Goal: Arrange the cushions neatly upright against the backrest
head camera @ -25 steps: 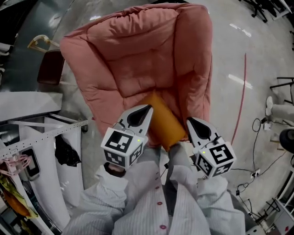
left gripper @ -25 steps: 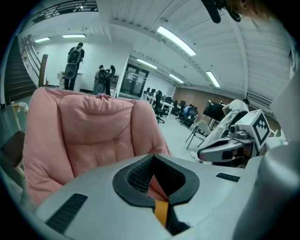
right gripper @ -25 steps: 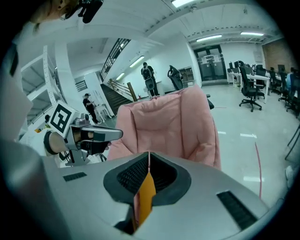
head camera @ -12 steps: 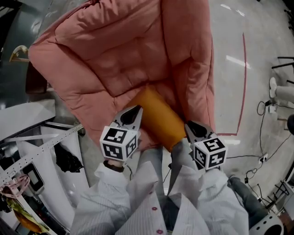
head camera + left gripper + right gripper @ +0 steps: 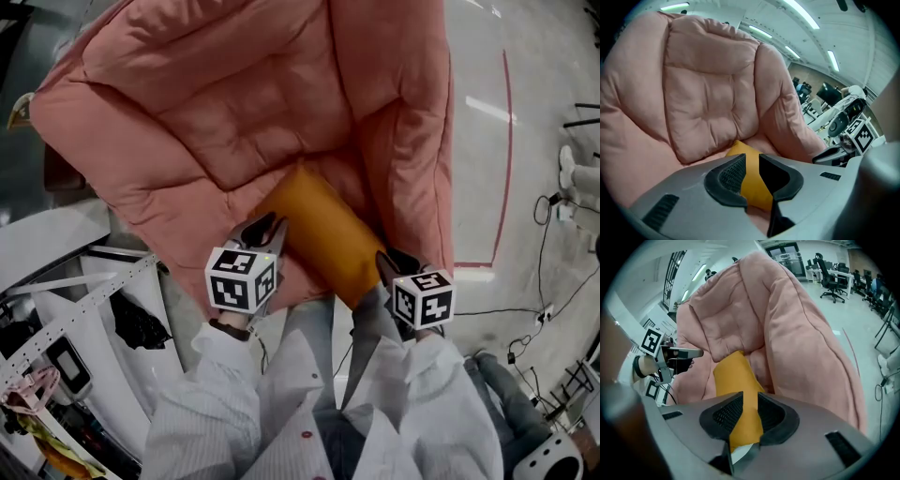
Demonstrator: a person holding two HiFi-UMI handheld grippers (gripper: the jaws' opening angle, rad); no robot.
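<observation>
An orange cushion lies in the seat of a big pink padded chair, its far end against the backrest. My left gripper is at the cushion's near left corner and my right gripper at its near right corner. In the left gripper view the jaws are opening, with the orange cushion showing in the gap. In the right gripper view the jaws are also opening, and the cushion runs between them with its white label at the bottom. Neither pair of pads visibly presses the fabric.
White metal racks stand close on the left of the chair. A red line and cables cross the floor on the right. Office chairs stand far behind. The person's striped sleeves fill the bottom of the head view.
Both grippers and the orange cushion have moved deeper into the chair seat toward the backrest. The jaws of both grippers, pinched together before, now stand apart.
</observation>
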